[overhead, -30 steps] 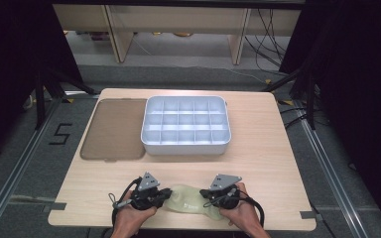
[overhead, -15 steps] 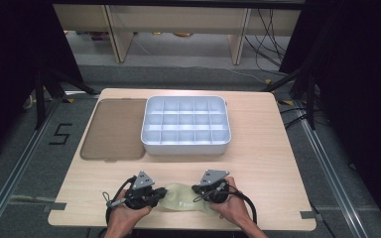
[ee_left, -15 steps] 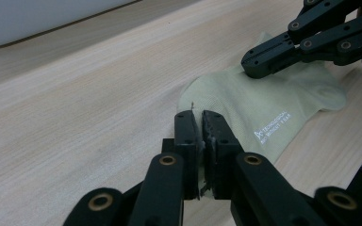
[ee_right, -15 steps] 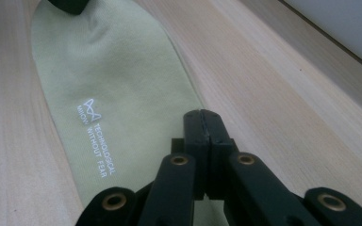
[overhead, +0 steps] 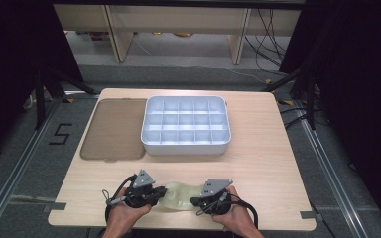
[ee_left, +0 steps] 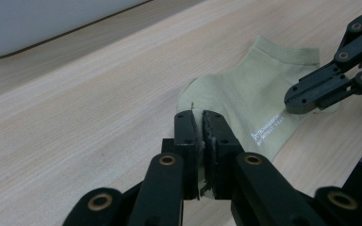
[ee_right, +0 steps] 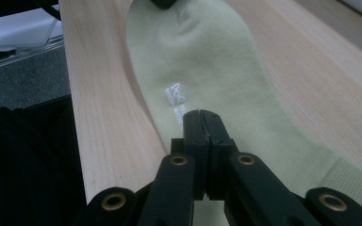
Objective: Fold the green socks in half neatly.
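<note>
Near the table's [overhead: 278, 163] front edge, the high view shows a pale green sock [overhead: 178, 197] lying flat between both grippers. Left gripper view: left gripper [ee_left: 201, 114] pinches the sock's toe end. Right gripper view: right gripper [ee_right: 201, 113] is clamped on the sock, likely to stretch it flat.

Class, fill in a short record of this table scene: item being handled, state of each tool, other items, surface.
Item handled: pale green sock, lying flat near the table's front edge
Left tool: shut on the sock's end
Right tool: shut on the sock
Other items: white compartment tray; brown lid beside it
Surface: wooden table
</note>
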Action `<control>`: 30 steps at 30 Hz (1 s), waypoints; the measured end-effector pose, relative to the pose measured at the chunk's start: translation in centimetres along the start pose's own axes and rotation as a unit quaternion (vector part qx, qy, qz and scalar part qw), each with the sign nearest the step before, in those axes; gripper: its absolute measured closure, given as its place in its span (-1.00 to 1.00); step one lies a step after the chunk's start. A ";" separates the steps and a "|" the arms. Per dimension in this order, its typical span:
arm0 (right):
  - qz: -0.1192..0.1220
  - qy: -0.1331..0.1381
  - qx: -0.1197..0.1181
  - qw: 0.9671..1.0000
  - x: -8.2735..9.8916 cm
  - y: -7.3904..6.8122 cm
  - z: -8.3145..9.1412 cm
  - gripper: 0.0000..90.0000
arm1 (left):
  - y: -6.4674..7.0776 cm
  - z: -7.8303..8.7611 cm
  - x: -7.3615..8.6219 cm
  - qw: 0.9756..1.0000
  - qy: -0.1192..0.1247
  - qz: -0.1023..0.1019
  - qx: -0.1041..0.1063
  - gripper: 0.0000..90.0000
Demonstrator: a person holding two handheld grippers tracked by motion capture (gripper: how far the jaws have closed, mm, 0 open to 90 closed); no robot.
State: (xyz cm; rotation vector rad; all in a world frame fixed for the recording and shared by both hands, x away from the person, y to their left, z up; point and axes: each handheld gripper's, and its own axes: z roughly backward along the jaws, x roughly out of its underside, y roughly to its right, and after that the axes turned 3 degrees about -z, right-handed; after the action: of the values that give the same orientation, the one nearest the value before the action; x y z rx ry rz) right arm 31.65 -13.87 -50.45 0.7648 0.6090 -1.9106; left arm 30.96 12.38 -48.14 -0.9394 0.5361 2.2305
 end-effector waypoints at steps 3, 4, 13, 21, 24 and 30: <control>0.000 -0.014 0.002 1.000 0.5 0.0 -0.4 1.00 | 0.0 -0.1 -0.2 1.000 0.008 0.016 0.002 0.87; 0.000 -0.011 -0.001 1.000 0.6 0.1 -0.6 1.00 | 0.0 0.0 -0.4 1.000 0.006 0.011 0.006 0.87; 0.003 -0.007 0.003 1.000 0.6 0.2 -0.6 1.00 | 1.5 -0.3 -2.5 0.999 0.023 -0.004 0.023 0.87; -0.008 0.022 0.035 0.999 0.8 1.0 2.7 0.99 | 2.1 -0.8 -3.4 0.999 0.016 -0.017 0.031 0.87; -0.028 0.023 0.057 0.998 1.8 1.6 4.7 0.99 | 2.1 -0.7 -3.6 0.999 0.016 -0.017 0.029 0.87; -0.040 -0.001 0.074 0.996 4.0 2.5 5.6 0.99 | 2.7 -1.1 -4.3 0.999 0.016 -0.025 0.039 0.87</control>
State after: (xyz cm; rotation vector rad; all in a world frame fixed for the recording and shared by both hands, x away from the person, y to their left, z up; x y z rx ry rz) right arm 31.15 -21.13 -49.78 0.8424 0.5067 -2.0483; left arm 31.87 8.14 -45.34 -0.9381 0.6032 2.1368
